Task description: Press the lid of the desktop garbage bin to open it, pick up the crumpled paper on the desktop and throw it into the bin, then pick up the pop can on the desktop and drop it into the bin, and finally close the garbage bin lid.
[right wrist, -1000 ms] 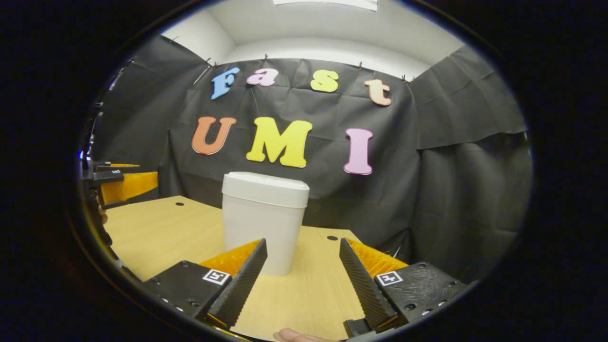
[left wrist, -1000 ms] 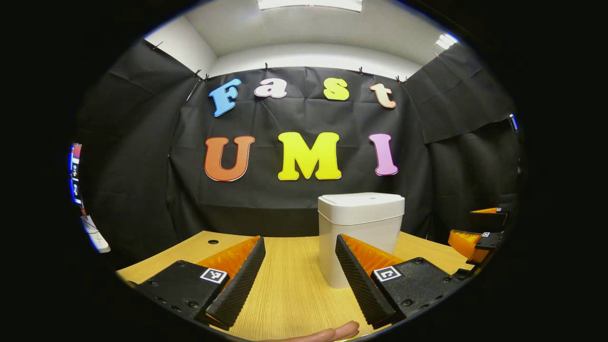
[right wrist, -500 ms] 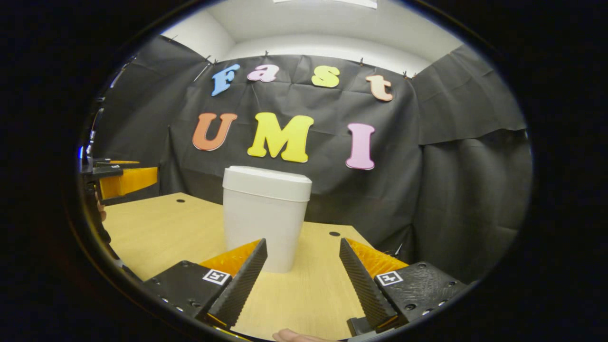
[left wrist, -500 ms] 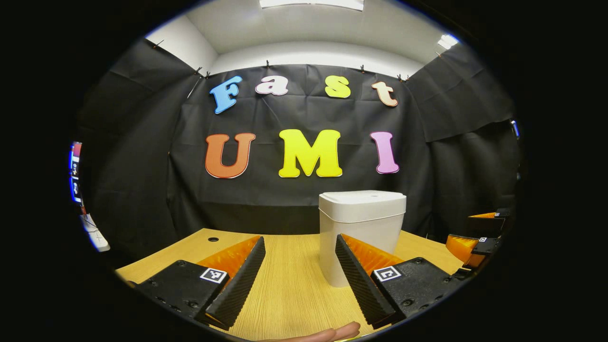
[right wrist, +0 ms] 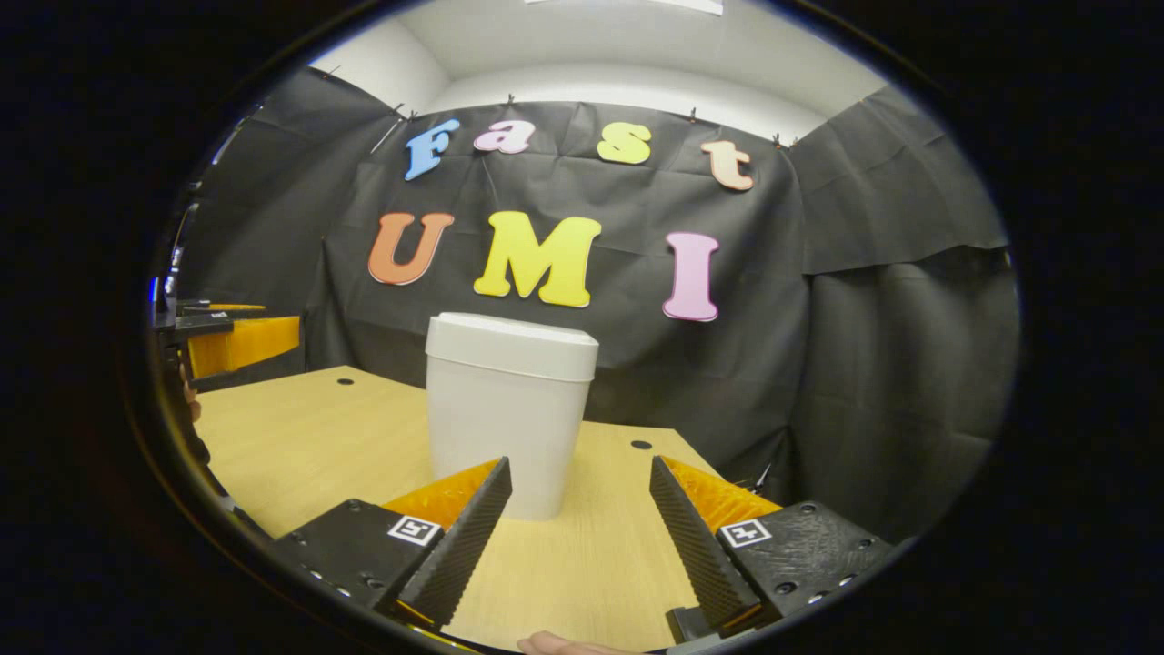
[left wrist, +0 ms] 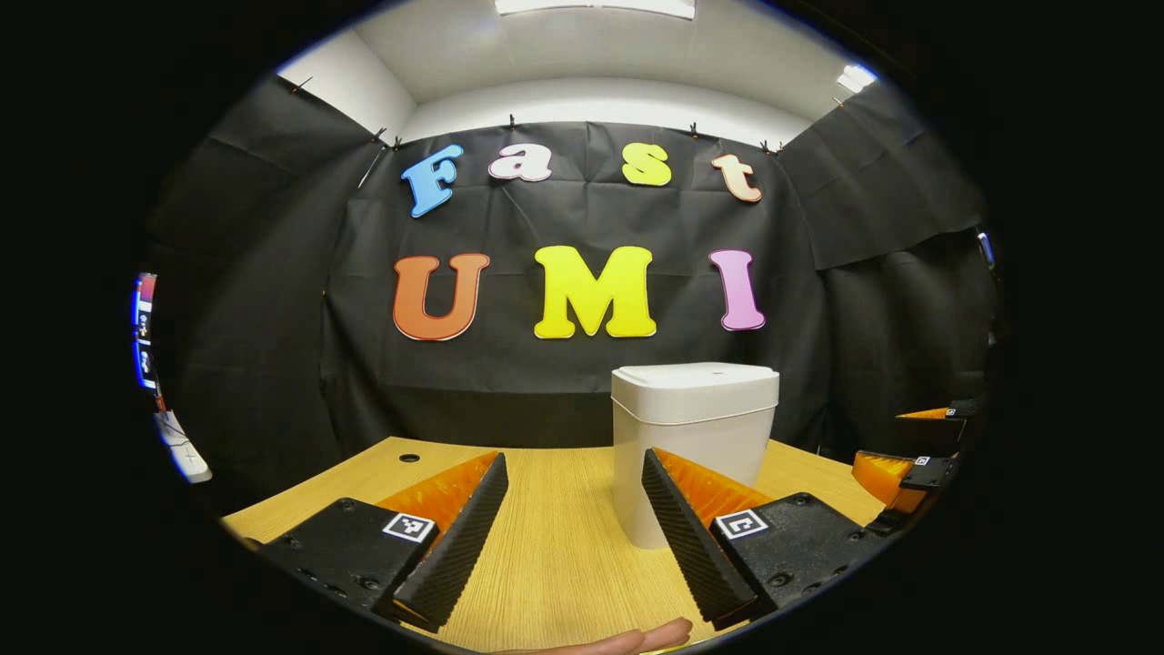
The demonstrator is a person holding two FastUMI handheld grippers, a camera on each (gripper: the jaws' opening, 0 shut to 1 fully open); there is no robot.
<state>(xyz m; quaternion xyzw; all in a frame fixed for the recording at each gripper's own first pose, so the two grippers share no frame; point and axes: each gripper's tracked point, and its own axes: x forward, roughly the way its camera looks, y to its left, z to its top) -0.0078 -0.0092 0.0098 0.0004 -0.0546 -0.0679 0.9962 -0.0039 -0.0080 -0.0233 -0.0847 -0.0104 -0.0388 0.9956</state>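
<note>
A white garbage bin (left wrist: 693,446) stands upright on the wooden desk (left wrist: 555,555) with its lid (left wrist: 696,377) down. In the left gripper view it is ahead and slightly right of my left gripper (left wrist: 575,528), whose jaws stand open with nothing between them. The right gripper view has the bin (right wrist: 506,414) ahead and a little left of my right gripper (right wrist: 580,532), open too and holding nothing. Each gripper also appears at the edge of the other's view: the right gripper (left wrist: 909,450) at far right, the left gripper (right wrist: 232,341) at far left.
The desk (right wrist: 309,437) has small round cable holes near its back corners (left wrist: 408,458) (right wrist: 640,445). Black cloth walls close the booth behind and at both sides. A fingertip (left wrist: 646,639) of the holding hand shows at the bottom edge.
Both views have tilted slightly down or back: the bin sits a little higher in the right gripper view. The jaws have not changed and the lid stays down.
</note>
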